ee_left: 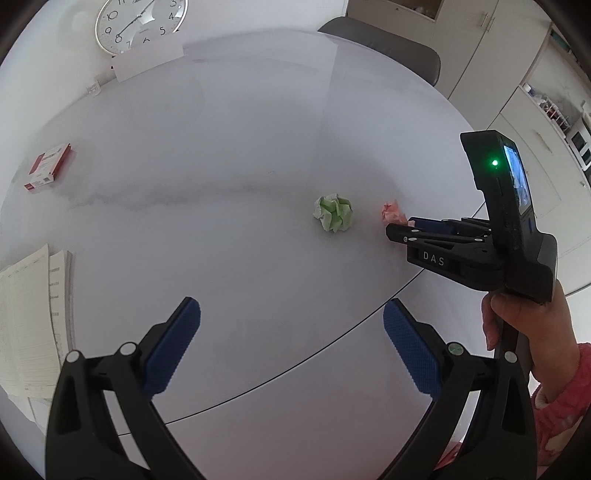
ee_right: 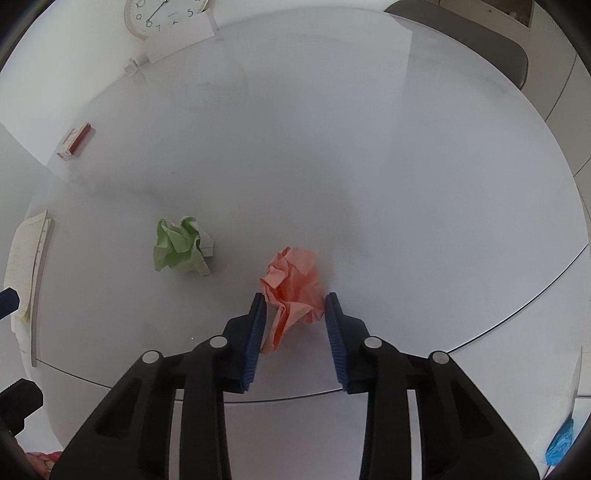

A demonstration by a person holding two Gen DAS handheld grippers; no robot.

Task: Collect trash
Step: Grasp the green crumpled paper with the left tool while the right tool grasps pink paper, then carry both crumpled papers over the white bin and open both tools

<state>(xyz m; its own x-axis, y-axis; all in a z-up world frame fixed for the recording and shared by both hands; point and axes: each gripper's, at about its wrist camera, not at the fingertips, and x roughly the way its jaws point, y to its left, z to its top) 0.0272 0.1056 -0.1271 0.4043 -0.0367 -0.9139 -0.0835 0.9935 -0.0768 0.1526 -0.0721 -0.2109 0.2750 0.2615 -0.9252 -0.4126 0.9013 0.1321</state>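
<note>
Soft, even, diffuse daylight; dim black vignette at corners. Strong fisheye bending at edges. Hazy sheen across white table (ee_left: 258, 122), faint shadows near crumpled papers. Mild overall softness, no motion blur.

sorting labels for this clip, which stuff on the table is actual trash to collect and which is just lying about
Trash for the job:
- pink paper ball, between the pads of the right claw, which looks not fully shut
- green paper ball, lying free; the left claw is open, short of it

Just lying about:
- red box
- stack of papers
- clock
- white card
</note>
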